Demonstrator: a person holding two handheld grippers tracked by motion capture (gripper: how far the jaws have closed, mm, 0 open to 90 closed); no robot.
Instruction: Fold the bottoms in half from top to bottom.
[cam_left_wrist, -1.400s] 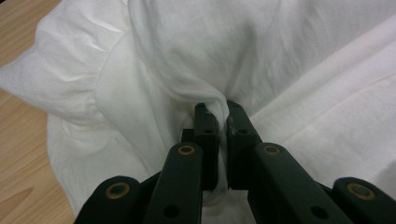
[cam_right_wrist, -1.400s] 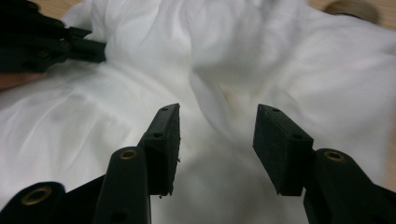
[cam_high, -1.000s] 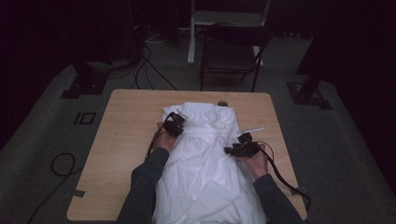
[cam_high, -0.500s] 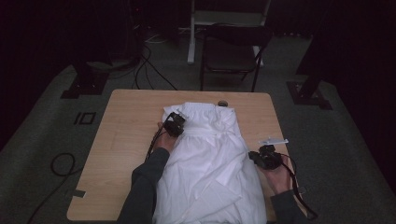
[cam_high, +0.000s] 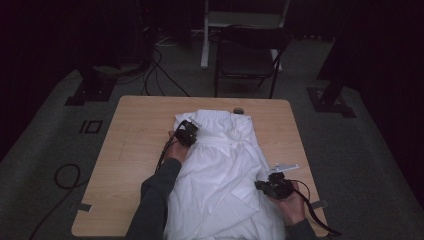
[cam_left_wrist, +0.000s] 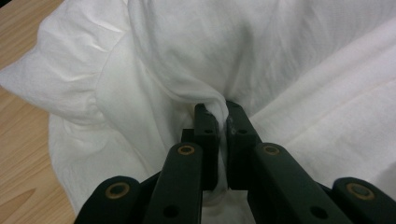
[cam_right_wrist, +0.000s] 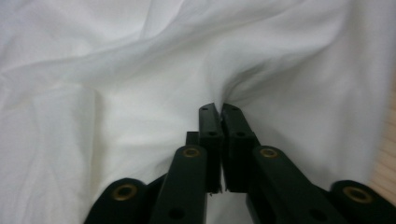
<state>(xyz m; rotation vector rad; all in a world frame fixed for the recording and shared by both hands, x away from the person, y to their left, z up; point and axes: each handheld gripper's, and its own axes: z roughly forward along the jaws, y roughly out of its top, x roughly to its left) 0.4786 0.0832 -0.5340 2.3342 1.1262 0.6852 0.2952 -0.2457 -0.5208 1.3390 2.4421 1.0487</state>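
A crumpled white garment (cam_high: 225, 160) lies spread down the middle of the wooden table (cam_high: 135, 150). My left gripper (cam_high: 192, 135) rests at the garment's upper left part. In the left gripper view it (cam_left_wrist: 218, 111) is shut on a pinched fold of the white cloth (cam_left_wrist: 280, 56). My right gripper (cam_high: 261, 186) sits at the garment's near right edge, pointing left. Its jaws have just been closing, and in the right gripper view it (cam_right_wrist: 218, 108) is shut with a tuck of cloth (cam_right_wrist: 140, 93) drawn in between the tips.
A small round object (cam_high: 238, 110) lies on the table just beyond the garment's far edge. A dark folding chair (cam_high: 247, 55) stands behind the table. Bare wood shows left of the garment (cam_left_wrist: 18, 140) and at its right edge (cam_right_wrist: 387, 154). Cables lie on the floor.
My right gripper has moved from the garment's middle right toward the near right edge of the table and closed on the cloth. The left gripper has stayed in place.
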